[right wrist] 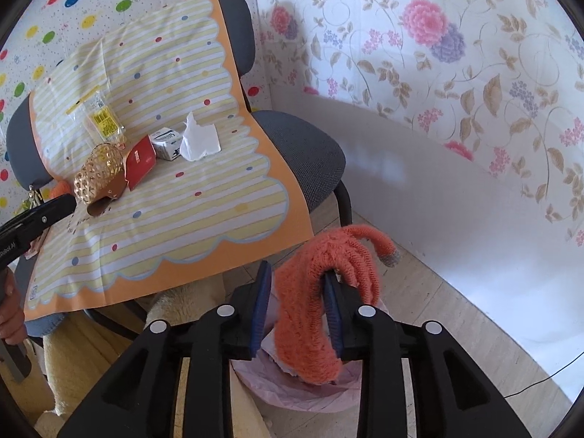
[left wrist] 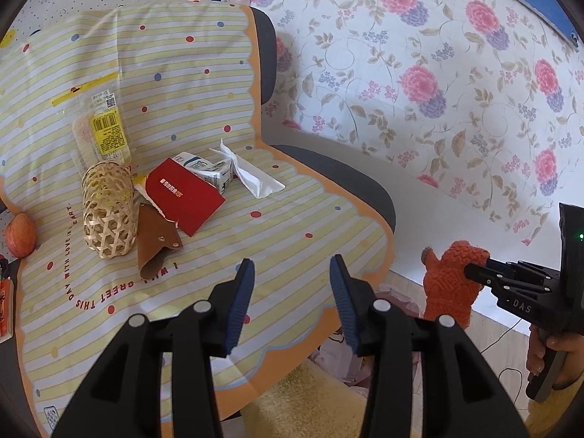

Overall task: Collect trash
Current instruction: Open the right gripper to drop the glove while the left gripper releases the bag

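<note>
A: What is the right gripper (right wrist: 297, 304) doing?
B: Its jaws are standing part-open, the fuzzy orange knitted glove (right wrist: 314, 299) draping over one finger above the pink-lined bin (right wrist: 292, 390) at six o'clock.
A: And the left gripper (left wrist: 290, 299)?
B: Gaping wide, holding nothing; the crumpled white tissue (left wrist: 252, 173) is lying at twelve o'clock.

a grey upholstered chair (right wrist: 303, 153) stands in the corner, its seat and back draped with a yellow-striped, orange-edged cloth (right wrist: 175, 200). the wall behind the chair is papered in coloured polka dots (right wrist: 91, 3); the adjoining wall carries pink and purple flower wallpaper (left wrist: 419, 65) above a plain white lower band (right wrist: 456, 226). pale tiled floor (right wrist: 430, 292) shows below, with a cream fluffy rug (left wrist: 310, 401) under the chair's front. daylight brightens the white band.
</note>
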